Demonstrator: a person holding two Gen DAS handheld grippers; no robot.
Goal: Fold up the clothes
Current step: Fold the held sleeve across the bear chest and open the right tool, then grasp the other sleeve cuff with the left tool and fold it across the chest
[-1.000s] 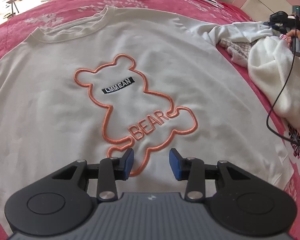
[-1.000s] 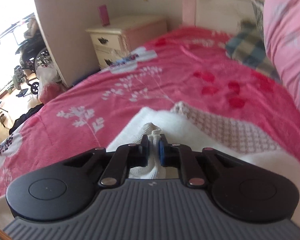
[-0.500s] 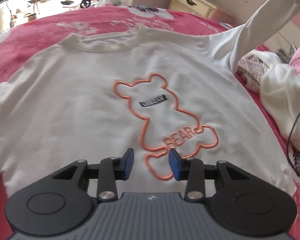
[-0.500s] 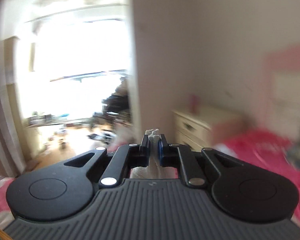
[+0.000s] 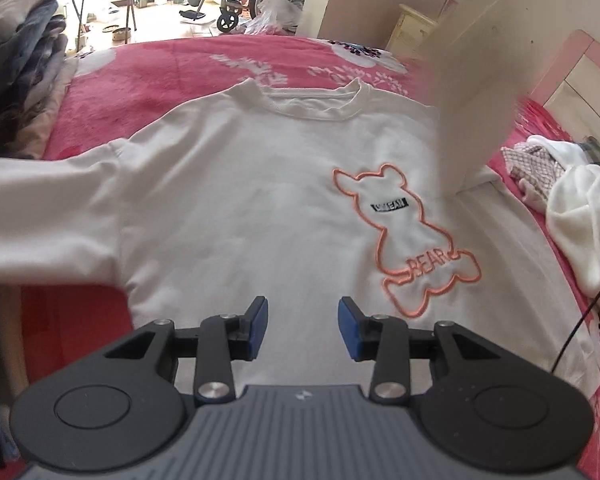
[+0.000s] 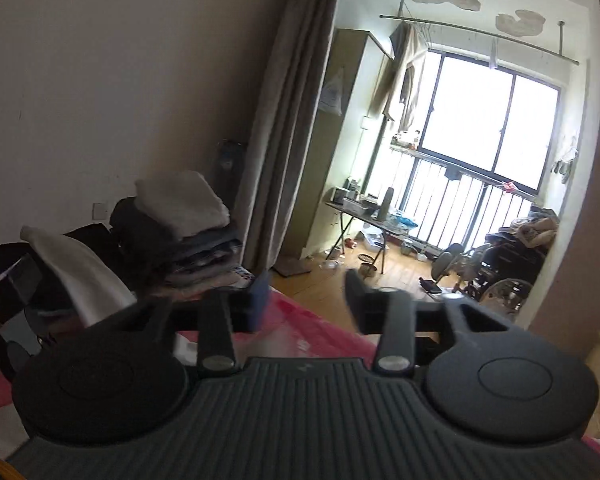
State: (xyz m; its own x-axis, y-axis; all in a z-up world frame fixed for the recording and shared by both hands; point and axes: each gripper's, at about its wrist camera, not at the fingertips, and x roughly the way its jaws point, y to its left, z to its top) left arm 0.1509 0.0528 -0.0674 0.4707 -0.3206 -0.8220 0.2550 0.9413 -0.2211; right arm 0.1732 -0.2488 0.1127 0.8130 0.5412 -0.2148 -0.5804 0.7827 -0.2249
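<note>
- The white bear sweatshirt [image 5: 260, 200] lies face up on the pink bedspread [image 5: 172, 68], its right sleeve [image 5: 468, 92] a blur in mid-air above the chest.
- The right gripper [image 6: 306, 300] is opening its jaws, with nothing between them, aimed at the far window [image 6: 492, 120].
- The left gripper [image 5: 302, 326] hovers part open and empty over the hem.
- Risk: let go in flight, the sleeve may land bunched or crooked over the bear outline [image 5: 404, 240], spoiling the fold.
- Risk: the pile of other clothes [image 5: 572, 184] lies near the sweatshirt's edge and could snag.
</note>
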